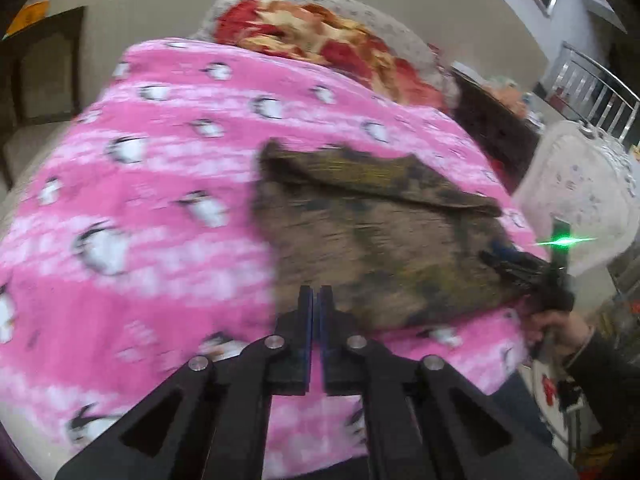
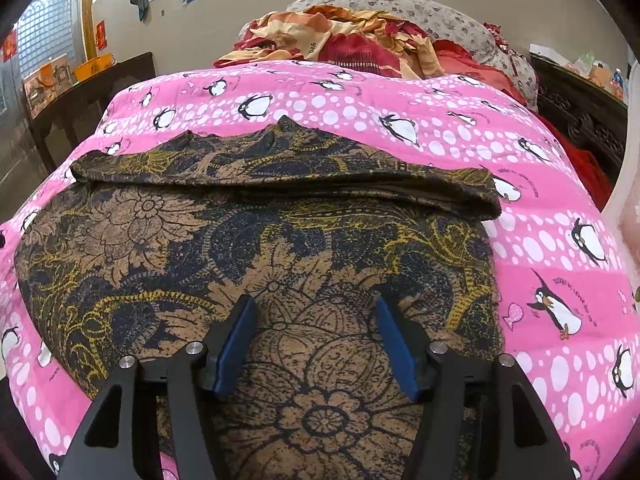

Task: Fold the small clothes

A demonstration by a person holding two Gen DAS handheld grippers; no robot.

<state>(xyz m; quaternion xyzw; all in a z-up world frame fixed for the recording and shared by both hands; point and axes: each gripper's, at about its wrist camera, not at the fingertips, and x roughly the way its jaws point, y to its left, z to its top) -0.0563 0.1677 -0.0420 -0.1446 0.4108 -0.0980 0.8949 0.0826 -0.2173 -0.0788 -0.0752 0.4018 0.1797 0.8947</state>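
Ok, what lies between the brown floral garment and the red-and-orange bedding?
Only bare pink penguin quilt separates garment from bedding, clearest in the right wrist view.

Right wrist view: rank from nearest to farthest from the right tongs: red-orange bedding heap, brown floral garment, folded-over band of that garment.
1. brown floral garment: directly under the open right tongs.
2. folded-over band: across the garment's far side.
3. red-orange bedding heap: farthest, beyond the pink penguin blanket.
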